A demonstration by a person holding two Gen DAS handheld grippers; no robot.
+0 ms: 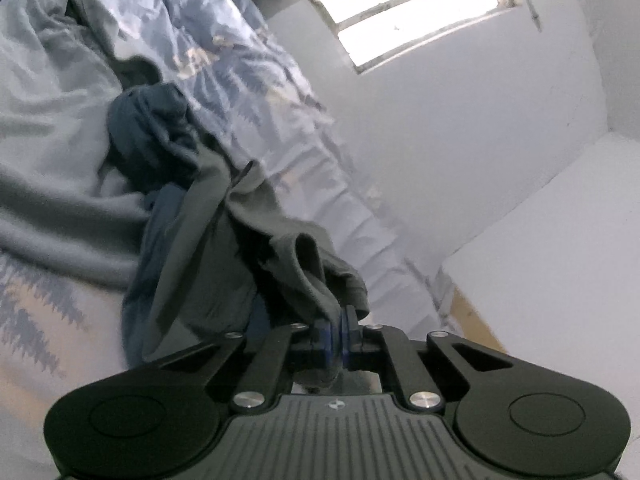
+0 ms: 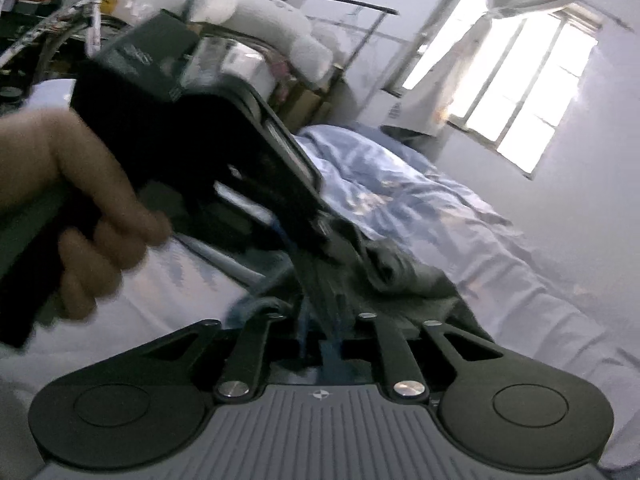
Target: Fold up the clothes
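A grey-green garment [image 1: 224, 240] trails from the bed toward me, and my left gripper [image 1: 336, 320] is shut on a bunched fold of its edge. A dark blue garment [image 1: 152, 140] lies crumpled behind it. In the right wrist view a hand [image 2: 80, 208] holds the left gripper [image 2: 328, 228], which pinches the same grey-green garment [image 2: 400, 272]. A taut dark strip of that cloth runs down between the jaws of my right gripper [image 2: 322, 332]. The jaws stand slightly apart around the strip and do not seem to press on it.
The clothes lie on a bed [image 2: 500, 280] with a pale blue patterned duvet [image 1: 224, 56]. A barred window [image 1: 408, 8] is set in the white wall beyond. A clothes rack [image 2: 360, 20], a plush toy [image 2: 264, 16] and a bicycle [image 2: 80, 4] stand behind the bed.
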